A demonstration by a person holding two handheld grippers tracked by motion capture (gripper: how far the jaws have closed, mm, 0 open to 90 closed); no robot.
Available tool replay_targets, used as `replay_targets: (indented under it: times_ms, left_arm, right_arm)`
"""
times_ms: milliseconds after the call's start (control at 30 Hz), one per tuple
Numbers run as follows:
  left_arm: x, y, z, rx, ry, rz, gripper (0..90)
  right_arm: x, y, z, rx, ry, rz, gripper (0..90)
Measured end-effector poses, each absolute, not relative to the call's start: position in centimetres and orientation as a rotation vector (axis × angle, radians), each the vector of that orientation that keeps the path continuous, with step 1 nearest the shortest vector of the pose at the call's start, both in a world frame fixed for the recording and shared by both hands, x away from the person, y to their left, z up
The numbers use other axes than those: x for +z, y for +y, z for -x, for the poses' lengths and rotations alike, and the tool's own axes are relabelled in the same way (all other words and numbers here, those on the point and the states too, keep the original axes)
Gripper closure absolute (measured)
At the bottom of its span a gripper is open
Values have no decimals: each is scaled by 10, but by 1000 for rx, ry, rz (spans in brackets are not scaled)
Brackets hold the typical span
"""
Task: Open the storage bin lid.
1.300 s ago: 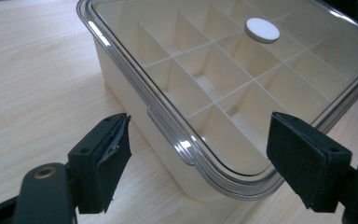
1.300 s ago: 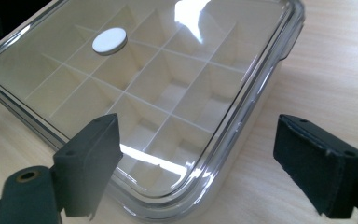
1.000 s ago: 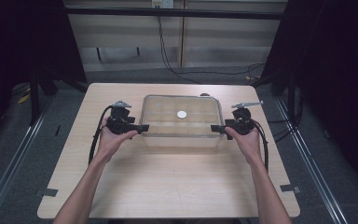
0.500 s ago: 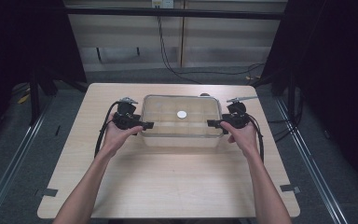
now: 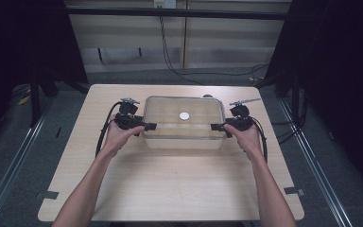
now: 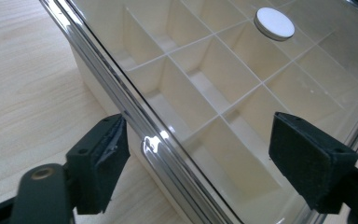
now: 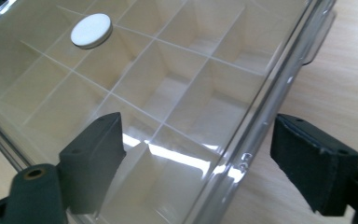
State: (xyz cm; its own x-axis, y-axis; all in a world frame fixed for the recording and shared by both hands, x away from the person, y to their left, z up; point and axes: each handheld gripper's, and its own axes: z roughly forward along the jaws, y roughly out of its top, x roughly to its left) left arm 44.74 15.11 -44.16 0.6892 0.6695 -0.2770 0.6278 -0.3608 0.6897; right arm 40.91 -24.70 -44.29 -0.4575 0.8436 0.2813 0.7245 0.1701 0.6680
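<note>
A pale wooden table [image 5: 170, 189] fills mid-frame over grey floor [image 5: 9, 156], dark curtains apparently flanking. Left gripper [image 6: 205, 154] and right gripper [image 7: 200, 158] gape wide, straddling the clear-lidded compartment box [image 5: 184, 124].

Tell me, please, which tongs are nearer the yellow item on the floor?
Left. Left tongs are at the box's end nearest the yellow item; right tongs at its other end.
</note>
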Motion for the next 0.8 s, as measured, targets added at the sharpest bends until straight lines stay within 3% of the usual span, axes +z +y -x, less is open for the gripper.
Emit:
replay_targets:
  times_ms: [400, 800]
  left_arm:
    - [-442, 145, -450, 29, 1001, -2098, 129]
    - [-439, 147, -441, 103, 993, -2066, 174]
  right_arm:
    - [-448, -239, -417, 1168, 2250, -1581, 94]
    - [-442, -235, -409, 1124, 2158, -1504, 147]
